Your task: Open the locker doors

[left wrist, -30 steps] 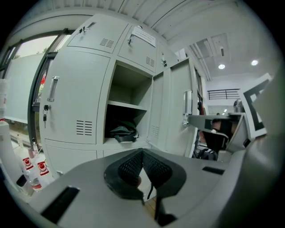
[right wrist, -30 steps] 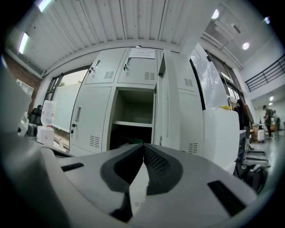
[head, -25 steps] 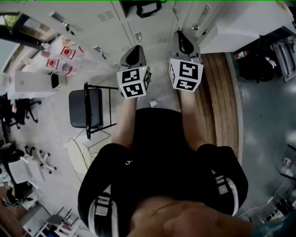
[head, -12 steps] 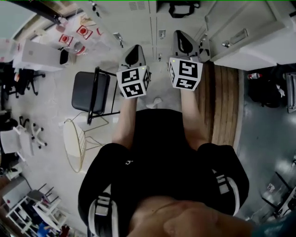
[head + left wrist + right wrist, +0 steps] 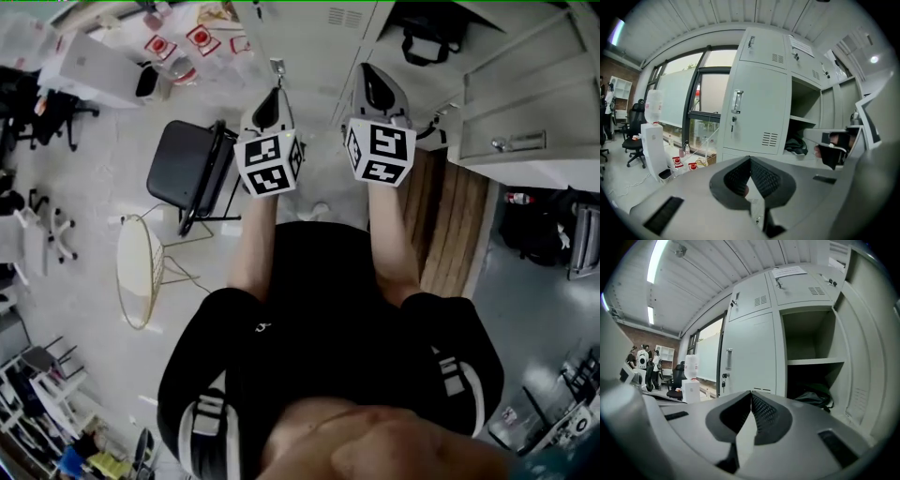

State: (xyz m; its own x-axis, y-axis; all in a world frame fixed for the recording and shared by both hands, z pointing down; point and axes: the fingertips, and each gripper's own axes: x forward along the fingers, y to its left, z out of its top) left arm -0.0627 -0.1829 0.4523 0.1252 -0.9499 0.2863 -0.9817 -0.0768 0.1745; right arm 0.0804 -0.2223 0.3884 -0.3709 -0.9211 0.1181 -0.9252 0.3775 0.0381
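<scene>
I am facing the grey lockers (image 5: 750,298). The closed door (image 5: 750,352) is standing just left of an open one, so I am aiming for its handle (image 5: 728,361). My left gripper (image 5: 751,161) and right gripper (image 5: 751,397) are holding their jaws pressed together, pinching nothing. They need spreading first.

Even indoor light, fairly bright. Glare from ceiling light strip (image 5: 658,259) at far left; daylight admitted through window (image 5: 675,98). Interior of open locker (image 5: 808,341) shadowed. Gripper views fisheye-curved, corners blackened. Head view slightly soft.
</scene>
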